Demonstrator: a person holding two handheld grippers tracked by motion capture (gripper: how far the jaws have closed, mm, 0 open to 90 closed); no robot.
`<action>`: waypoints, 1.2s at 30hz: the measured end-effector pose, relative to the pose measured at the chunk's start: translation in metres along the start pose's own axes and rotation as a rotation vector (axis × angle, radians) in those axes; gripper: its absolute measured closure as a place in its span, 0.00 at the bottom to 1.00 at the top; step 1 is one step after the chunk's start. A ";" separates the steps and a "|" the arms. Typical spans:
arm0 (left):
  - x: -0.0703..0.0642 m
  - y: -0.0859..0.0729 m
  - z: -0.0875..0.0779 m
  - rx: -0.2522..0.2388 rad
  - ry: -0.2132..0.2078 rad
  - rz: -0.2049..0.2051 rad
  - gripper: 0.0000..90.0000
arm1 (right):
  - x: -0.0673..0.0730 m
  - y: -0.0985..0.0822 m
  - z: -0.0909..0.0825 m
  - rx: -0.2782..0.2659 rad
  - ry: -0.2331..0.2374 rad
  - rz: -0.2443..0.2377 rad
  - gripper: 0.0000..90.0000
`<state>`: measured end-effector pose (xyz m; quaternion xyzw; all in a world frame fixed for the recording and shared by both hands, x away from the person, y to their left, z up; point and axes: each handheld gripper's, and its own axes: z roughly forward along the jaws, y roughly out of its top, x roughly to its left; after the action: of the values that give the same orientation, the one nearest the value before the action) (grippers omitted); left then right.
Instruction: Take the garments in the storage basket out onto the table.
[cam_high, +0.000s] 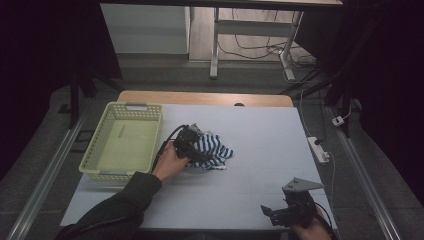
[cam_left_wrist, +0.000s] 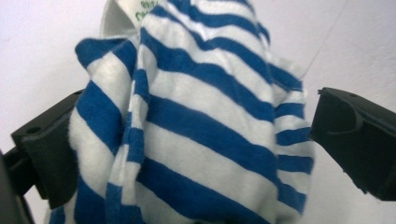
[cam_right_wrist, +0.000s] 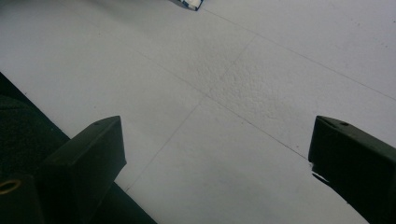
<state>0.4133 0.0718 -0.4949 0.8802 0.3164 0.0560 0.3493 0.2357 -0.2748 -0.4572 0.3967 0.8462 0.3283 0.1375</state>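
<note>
Striped cloth (cam_high: 214, 151) lies bunched mid-surface (cam_high: 260, 150), just right of the green basket (cam_high: 125, 142), not yet in it. My read: cloth goes into the basket, so pickup and transfer are both left. Left tongs (cam_left_wrist: 196, 140) spread wide, cloth between the jaws, left jaw touching, not clamped. Right tongs (cam_right_wrist: 215, 163) open, empty, over bare surface near the front edge.

Striped cloth (cam_left_wrist: 201, 135) between parted fingers (cam_left_wrist: 46, 154)
</note>
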 end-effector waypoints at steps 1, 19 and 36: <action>0.000 0.000 -0.001 -0.005 0.000 0.001 0.00 | 0.000 0.000 0.000 -0.001 0.001 0.000 0.04; -0.004 0.005 -0.022 -0.075 -0.023 0.018 0.00 | 0.000 0.000 0.000 -0.001 -0.002 -0.002 0.04; -0.008 0.004 -0.045 -0.135 -0.058 0.009 0.00 | 0.001 0.000 0.000 -0.001 -0.003 -0.005 0.04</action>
<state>0.3944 0.0910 -0.4572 0.8574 0.2976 0.0531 0.4166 0.2354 -0.2743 -0.4572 0.3952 0.8467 0.3276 0.1398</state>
